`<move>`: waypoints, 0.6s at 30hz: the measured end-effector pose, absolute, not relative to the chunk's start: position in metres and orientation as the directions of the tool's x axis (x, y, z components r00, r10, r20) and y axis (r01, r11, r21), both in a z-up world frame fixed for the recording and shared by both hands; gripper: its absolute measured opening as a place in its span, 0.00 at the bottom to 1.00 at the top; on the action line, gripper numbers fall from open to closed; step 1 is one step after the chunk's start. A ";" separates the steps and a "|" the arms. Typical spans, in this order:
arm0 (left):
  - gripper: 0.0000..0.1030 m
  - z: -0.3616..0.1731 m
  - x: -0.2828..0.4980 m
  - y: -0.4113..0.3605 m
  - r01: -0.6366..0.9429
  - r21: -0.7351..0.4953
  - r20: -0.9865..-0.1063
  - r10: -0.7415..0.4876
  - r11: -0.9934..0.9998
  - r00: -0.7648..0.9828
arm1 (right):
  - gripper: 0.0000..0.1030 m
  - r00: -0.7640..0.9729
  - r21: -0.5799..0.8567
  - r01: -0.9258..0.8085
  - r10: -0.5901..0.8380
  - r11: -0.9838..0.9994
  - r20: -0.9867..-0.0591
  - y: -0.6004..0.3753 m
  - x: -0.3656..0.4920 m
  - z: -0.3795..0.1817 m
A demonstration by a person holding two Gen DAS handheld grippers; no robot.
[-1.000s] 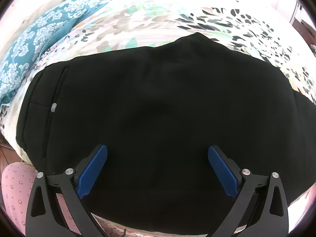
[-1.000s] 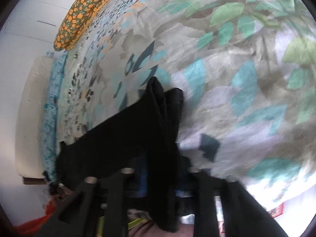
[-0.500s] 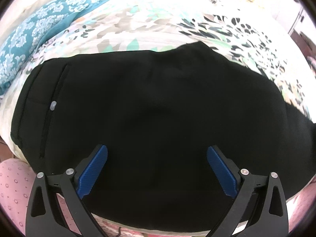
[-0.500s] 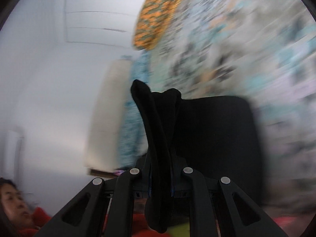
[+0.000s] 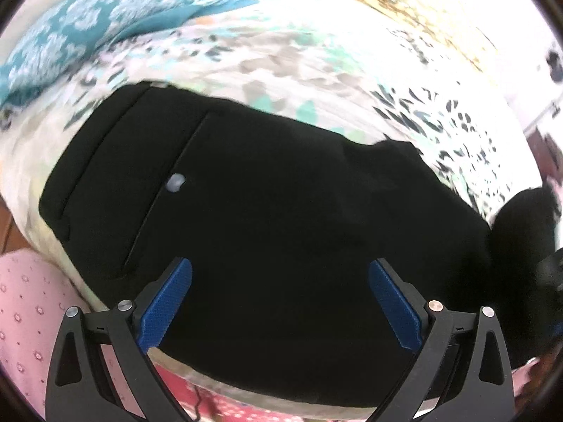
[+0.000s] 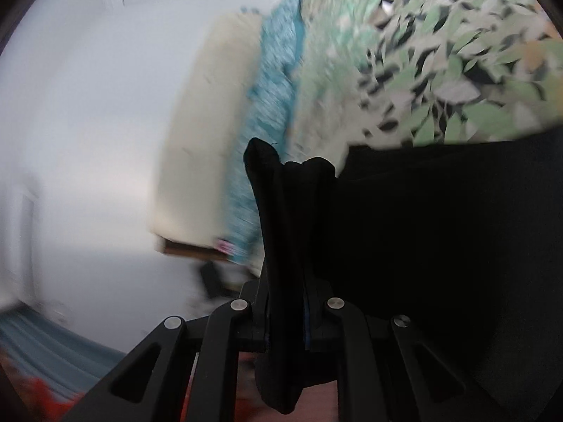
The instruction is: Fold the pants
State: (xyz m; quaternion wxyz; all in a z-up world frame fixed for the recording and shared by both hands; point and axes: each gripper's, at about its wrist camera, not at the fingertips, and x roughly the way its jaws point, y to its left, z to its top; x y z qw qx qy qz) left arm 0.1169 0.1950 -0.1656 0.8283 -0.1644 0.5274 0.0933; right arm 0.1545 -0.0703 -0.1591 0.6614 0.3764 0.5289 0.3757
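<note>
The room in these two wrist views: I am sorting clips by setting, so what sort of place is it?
Most likely a bedroom at home. The black pants lie on a bed's leaf-patterned bedspread, a teal floral pillow sits at its edge, and a plain white wall stands beyond.

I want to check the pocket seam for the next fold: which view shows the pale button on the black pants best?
The left wrist view. The pale button sits in plain sight on the spread black pants, beside a pocket seam. The right wrist view shows only bunched black cloth between its fingers and a dark panel, no button.
</note>
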 end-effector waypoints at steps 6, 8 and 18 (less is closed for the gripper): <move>0.98 -0.164 0.116 0.190 -0.314 -0.161 -0.903 -0.011 0.936 0.430 | 0.71 0.165 0.756 -0.182 0.778 0.628 -0.606 -0.064 0.152 -0.148; 0.98 -0.162 0.115 0.193 -0.313 -0.199 -0.894 -0.041 0.929 0.447 | 0.72 0.226 0.734 -0.237 0.771 0.636 -0.595 -0.081 0.153 -0.125; 0.97 -0.132 0.110 0.155 -0.058 -0.396 -0.779 -0.302 0.916 0.550 | 0.90 0.615 0.525 -0.052 0.441 0.850 -0.653 -0.275 0.088 -0.091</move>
